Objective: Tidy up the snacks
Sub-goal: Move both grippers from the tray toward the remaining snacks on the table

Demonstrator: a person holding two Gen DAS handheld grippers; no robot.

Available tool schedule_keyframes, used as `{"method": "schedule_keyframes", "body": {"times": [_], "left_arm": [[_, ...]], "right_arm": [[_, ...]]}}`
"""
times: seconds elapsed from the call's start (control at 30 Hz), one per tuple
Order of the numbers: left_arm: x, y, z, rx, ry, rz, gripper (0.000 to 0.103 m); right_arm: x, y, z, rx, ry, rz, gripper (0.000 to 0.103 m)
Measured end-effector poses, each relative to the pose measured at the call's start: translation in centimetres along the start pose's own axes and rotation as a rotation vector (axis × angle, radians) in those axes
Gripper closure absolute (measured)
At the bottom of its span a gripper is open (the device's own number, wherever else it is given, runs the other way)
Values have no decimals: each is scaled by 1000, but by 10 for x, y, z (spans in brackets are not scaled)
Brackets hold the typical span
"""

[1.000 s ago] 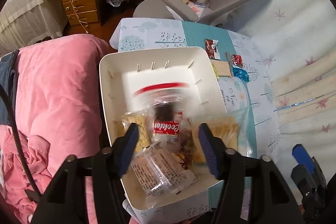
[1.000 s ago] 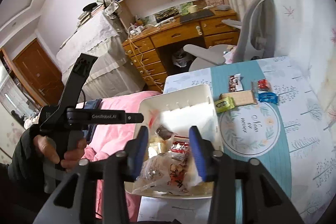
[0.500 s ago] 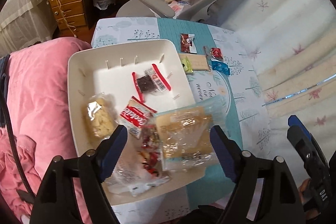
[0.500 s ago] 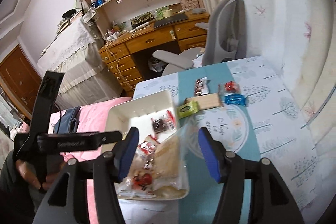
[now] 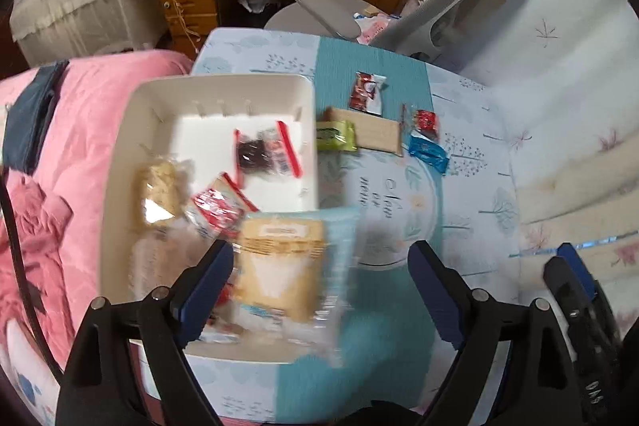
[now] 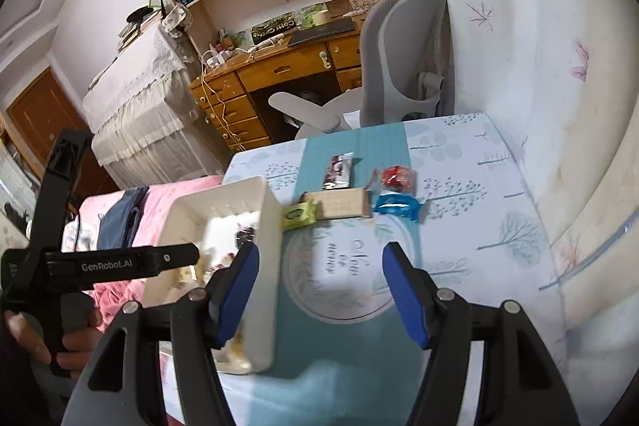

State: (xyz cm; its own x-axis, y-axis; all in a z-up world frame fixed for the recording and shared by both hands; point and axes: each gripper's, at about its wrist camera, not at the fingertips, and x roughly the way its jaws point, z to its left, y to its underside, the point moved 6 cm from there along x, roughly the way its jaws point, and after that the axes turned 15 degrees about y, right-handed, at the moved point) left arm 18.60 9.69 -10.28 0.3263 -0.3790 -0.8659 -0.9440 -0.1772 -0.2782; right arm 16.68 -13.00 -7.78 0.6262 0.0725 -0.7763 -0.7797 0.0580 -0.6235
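**Inspector:** With both sets of jaws spread and empty, left gripper (image 5: 321,262) hangs over the white plastic bin (image 5: 120,154); right gripper (image 6: 319,268) faces the table.

**Clerk:** Snacks?

**Inspector:** Some binned. Green packet (image 6: 297,214), beige wafer bar (image 6: 345,202) and blue candy (image 6: 395,206) lie outside. Risk: the clear cracker bag (image 5: 283,266) overhangs the rim and may slide out.

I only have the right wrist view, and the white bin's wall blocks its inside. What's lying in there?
Observer: The left wrist view shows several packets in the white bin. A dark cookie pack with red stripes lies mid-floor.
Operator: Anything gripped on the other side?
Observer: No. The left tool is wide open, with a clear cracker bag lying at the bin's near right corner.
Operator: Any bare floor in the bin?
Observer: Yes, the far strip shows bare white.
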Motion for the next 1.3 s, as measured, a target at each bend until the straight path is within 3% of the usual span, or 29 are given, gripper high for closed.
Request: {"method": "schedule_keyframes", "body": {"times": [0.23, 0.57, 0.8, 1.1, 1.3], "left_arm": [[31, -10, -44, -80, -6, 4, 15], [94, -45, -70, -308, -14, -10, 15], [135, -71, -59, -468, -61, -48, 15], [193, -92, -20, -690, -57, -64, 15], [219, -102, -4, -746, -91, -73, 15]], "right_arm": [[31, -9, -42, -52, 12, 1, 38], [89, -22, -75, -171, 48, -45, 38], [129, -27, -79, -279, 25, -90, 38], [183, -20, -65, -436, 18, -135, 38], [211, -14, -55, -502, -10, -150, 38]]}}
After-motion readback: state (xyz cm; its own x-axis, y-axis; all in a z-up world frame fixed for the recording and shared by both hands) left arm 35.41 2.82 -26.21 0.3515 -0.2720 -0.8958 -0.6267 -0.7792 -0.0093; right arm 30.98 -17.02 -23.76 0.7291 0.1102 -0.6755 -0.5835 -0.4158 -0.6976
